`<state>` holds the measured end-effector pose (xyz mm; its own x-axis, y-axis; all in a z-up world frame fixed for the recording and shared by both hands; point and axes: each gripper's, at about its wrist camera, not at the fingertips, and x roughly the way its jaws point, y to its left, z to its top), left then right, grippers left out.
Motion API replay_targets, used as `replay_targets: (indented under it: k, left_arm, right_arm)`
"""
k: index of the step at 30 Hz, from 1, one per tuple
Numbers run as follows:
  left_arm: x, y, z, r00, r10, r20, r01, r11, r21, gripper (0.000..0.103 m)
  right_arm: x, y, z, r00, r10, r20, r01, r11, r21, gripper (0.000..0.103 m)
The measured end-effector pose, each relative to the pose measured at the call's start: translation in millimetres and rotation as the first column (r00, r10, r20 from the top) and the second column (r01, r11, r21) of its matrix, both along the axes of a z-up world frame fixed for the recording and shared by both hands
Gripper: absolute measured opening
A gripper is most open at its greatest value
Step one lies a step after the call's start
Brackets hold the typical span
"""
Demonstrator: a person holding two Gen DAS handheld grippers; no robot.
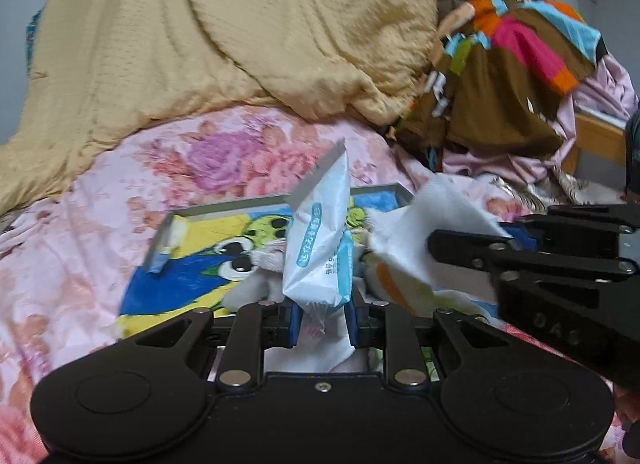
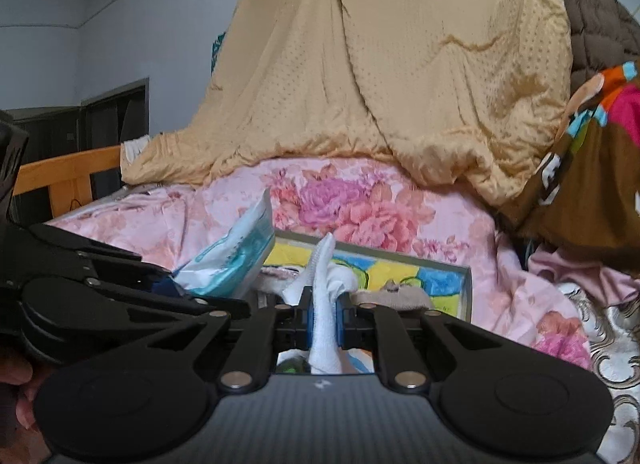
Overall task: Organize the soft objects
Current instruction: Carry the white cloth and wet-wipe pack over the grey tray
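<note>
My left gripper (image 1: 322, 318) is shut on a white and blue tissue pack (image 1: 318, 244), held upright above a cartoon-printed box (image 1: 192, 264) on the bed. My right gripper (image 2: 323, 316) is shut on a white cloth (image 2: 324, 304), just over the same box (image 2: 440, 280). In the left wrist view the right gripper (image 1: 512, 240) enters from the right with the cloth (image 1: 448, 207). In the right wrist view the left gripper (image 2: 168, 284) enters from the left with the pack (image 2: 236, 260). A grey plush item (image 1: 256, 288) lies in the box.
The box rests on a pink floral sheet (image 1: 100, 223). A tan quilt (image 1: 200, 43) is heaped behind it. Brown multicoloured clothing (image 1: 512, 75) piles at the right. A wooden bed rail (image 2: 68, 175) and a dark door (image 2: 112, 115) are at the left.
</note>
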<state>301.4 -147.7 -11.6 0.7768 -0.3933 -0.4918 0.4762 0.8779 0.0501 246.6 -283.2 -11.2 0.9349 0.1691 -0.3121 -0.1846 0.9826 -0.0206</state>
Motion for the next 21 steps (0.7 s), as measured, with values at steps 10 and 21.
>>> replay_targets:
  k: [10,21]
  left_arm:
    - [43,-24,-16,0.999,-0.016,-0.03,0.018,0.998,0.066,0.024]
    - [82,-40,-25,0.998,-0.016,-0.056,0.023,0.991,0.129,0.024]
  right_arm:
    - [39,-18,-18,0.998,-0.048,-0.03,0.047,0.999,-0.018,0.011]
    - [72,-26,-36,0.993,-0.078,-0.092,0.075,0.997,-0.036,0.011]
